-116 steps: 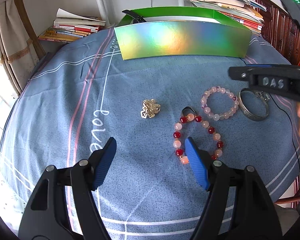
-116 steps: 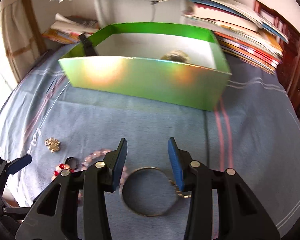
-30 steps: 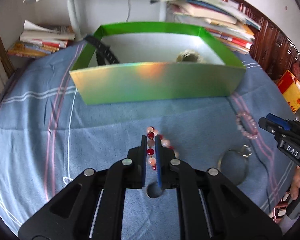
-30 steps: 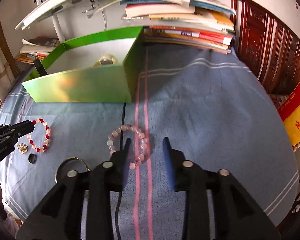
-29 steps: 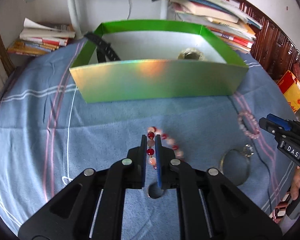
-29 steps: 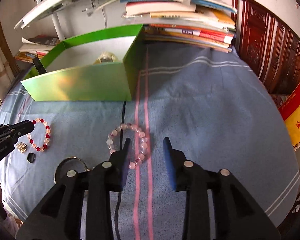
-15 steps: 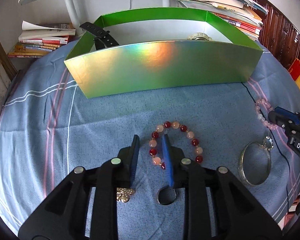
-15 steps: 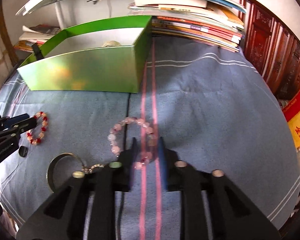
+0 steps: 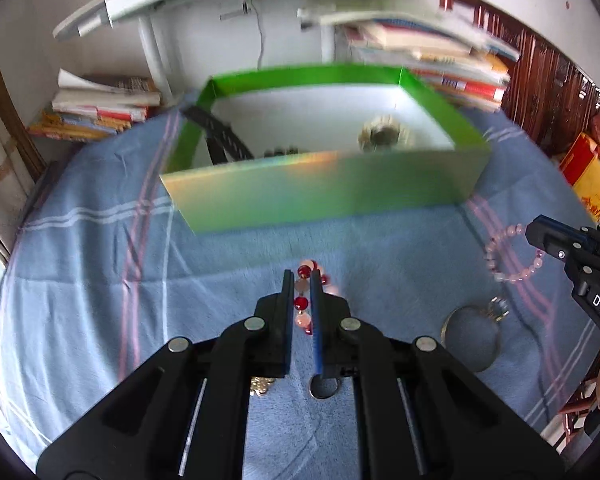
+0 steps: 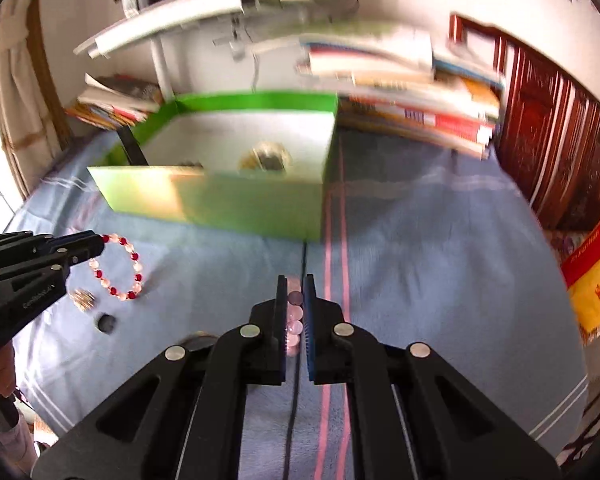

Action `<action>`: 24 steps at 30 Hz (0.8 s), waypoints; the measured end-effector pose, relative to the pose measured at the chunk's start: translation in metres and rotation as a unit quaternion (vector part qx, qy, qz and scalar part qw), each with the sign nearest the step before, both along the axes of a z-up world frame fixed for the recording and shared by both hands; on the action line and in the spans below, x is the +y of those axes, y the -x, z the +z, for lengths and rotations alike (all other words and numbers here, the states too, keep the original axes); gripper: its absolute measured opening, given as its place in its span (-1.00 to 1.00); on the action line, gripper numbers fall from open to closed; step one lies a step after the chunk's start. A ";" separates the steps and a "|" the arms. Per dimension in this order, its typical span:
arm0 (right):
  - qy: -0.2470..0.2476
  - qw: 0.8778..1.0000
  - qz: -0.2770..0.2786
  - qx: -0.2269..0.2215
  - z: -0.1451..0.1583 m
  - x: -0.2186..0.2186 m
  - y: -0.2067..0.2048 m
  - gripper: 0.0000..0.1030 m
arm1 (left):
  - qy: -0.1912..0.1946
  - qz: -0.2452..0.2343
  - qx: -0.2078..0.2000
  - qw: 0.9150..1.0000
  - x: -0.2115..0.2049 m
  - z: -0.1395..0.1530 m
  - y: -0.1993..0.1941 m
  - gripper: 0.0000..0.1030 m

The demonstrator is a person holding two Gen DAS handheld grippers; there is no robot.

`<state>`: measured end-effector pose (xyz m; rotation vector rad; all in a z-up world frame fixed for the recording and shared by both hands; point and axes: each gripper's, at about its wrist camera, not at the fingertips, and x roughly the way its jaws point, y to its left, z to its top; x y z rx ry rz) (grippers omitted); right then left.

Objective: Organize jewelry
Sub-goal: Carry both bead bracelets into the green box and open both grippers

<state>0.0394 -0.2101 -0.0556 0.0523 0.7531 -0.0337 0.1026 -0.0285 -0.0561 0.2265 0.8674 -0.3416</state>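
My left gripper (image 9: 302, 280) has its jaws closing tight on the red and pink bead bracelet (image 9: 301, 303). The red and pink bead bracelet (image 10: 120, 268) hangs from the left gripper (image 10: 94, 245) above the blue cloth. My right gripper (image 10: 295, 280) is closing on the pale pink bracelet (image 10: 294, 316). In the left wrist view the pale pink bracelet (image 9: 500, 264) dangles from the right gripper (image 9: 540, 232). The green box (image 9: 320, 196) stands open behind both, with a gold watch (image 9: 382, 134) and a black strap (image 9: 224, 140) inside.
On the cloth lie a silver bangle (image 9: 470, 336), a gold brooch (image 10: 82, 298) and a dark ring (image 10: 106, 322). Stacked books (image 10: 420, 112) sit behind and right of the box. A dark wooden cabinet (image 10: 560, 140) stands at the right.
Both grippers closed on their bracelets and rose. The red bracelet lay flat between slightly open left jaws half a second ago and now hangs lifted. The pink one has also left the cloth.
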 end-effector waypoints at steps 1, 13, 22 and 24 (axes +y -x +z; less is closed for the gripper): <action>0.002 1.000 0.004 -0.008 0.007 0.003 0.000 -0.85 | 0.003 -0.005 -0.008 1.000 0.000 0.009 0.001 -0.84; -0.002 0.996 0.033 -0.082 0.087 0.011 -0.058 -0.85 | 0.022 -0.003 -0.078 0.997 -0.009 0.097 -0.049 -0.84; -0.004 1.000 0.020 -0.003 0.028 0.011 -0.128 -0.85 | -0.002 0.010 -0.022 1.000 -0.047 0.044 -0.128 -0.84; -0.005 1.000 0.018 0.014 0.014 0.009 -0.135 -0.85 | 0.000 0.008 -0.011 1.000 -0.050 0.029 -0.134 -0.84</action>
